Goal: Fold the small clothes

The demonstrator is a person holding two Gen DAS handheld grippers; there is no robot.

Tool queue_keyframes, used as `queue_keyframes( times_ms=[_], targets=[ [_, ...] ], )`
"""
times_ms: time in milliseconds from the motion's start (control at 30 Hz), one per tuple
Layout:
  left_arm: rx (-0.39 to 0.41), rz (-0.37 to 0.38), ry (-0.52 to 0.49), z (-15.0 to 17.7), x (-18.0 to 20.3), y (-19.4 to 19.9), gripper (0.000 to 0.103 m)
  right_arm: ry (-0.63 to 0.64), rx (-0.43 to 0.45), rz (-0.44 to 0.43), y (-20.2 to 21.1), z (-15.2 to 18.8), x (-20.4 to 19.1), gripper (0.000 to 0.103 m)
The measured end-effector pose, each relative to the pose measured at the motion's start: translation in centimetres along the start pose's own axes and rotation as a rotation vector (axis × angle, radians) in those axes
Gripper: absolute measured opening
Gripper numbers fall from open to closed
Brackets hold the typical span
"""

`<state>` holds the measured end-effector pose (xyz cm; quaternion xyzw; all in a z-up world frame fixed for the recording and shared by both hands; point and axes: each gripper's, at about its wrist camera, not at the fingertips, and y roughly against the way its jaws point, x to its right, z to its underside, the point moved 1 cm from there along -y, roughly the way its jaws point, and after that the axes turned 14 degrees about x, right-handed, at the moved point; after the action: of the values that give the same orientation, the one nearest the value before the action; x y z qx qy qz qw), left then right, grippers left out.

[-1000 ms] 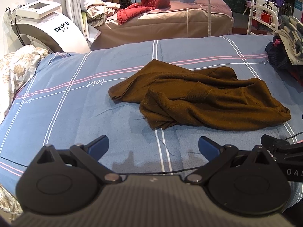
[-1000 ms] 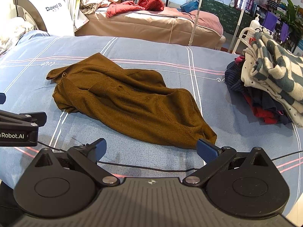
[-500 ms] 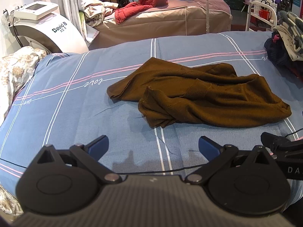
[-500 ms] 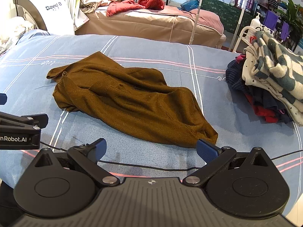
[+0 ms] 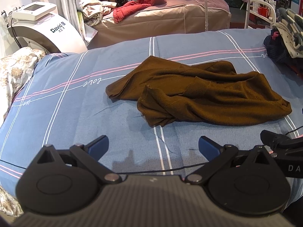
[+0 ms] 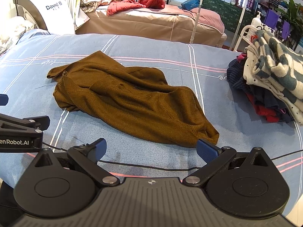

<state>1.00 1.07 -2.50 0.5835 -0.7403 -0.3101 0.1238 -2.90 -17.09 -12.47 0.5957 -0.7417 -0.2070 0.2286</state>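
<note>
One brown sweater (image 5: 204,94) lay crumpled mid-bed on the blue striped bedspread (image 5: 62,102), all by itself! Two grippers hovered at the near edge: the left gripper (image 5: 153,145) had its jaws spread wide, empty, and the right gripper (image 6: 151,147) gaped just the same, its right blue fingertip (image 6: 205,149) just beside the sweater's hem. One heap of clothes (image 6: 272,83) sat off right. The white machine (image 5: 45,30) read "David B"; the bedspread stitching read "love".
</note>
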Motion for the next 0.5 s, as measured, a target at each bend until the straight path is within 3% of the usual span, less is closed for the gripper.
queue_keyframes(
  times_ms=[500],
  targets=[
    [-0.022,0.001,-0.004,0.67,0.1,-0.7,0.103,-0.014,-0.007,-0.016,-0.16,0.19,-0.02,0.103]
  ],
)
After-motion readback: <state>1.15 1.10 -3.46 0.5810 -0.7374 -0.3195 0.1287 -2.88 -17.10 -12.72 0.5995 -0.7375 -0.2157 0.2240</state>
